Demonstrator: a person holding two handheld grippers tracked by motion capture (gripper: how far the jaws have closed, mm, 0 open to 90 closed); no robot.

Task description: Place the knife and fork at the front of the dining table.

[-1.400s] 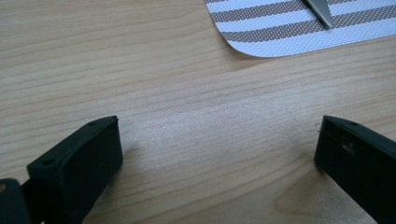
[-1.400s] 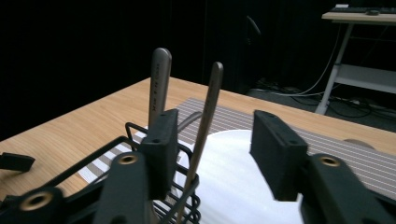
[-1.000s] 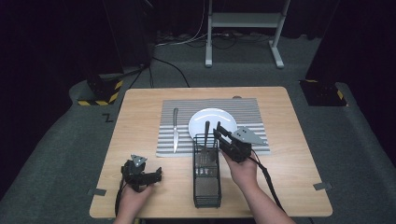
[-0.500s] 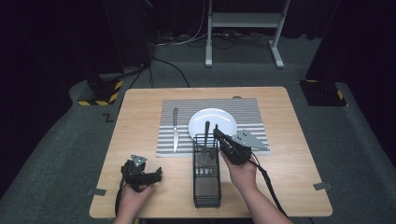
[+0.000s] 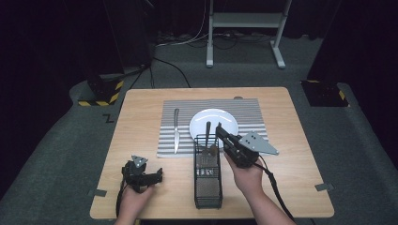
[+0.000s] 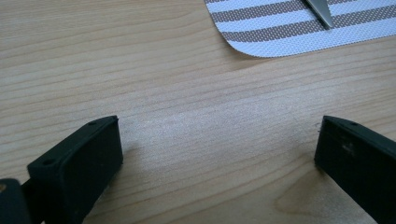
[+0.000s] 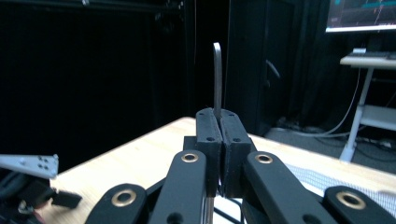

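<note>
- While the knife (image 5: pixel 176 131) already lies on the striped placemat (image 5: pixel 244 108) left of the white plate (image 5: pixel 213 117), table setting looks abt a third done, by my guess; plate's down, knife's down, rest of cutlery not placed yet.
- Right gripper (image 5: pixel 219 130), centre of the high view, is clenched on a thin metal utensil handle (image 7: pixel 217 79) – jaws pressed tight on it in the right gripper view. Fork or spoon? Can't tell, the working end is hidden.
- That utensil sits at the far end of the black wire cutlery caddy (image 5: pixel 208 187), just below the plate, partly inside the caddy as far as I can see.
- Long axis is near vertical: handle end points up, other end down into the caddy.
- Another utensil (image 5: pixel 208 129) stands beside it in the caddy.
- Left gripper (image 5: pixel 157 176), lower left of the high view, rests on bare table (image 6: pixel 187 93) w/ jaws wide apart, nothing between them.
- Left to do, I'd say: lift it clear, lay it flat by the plate, parallel w/ the knife.
</note>
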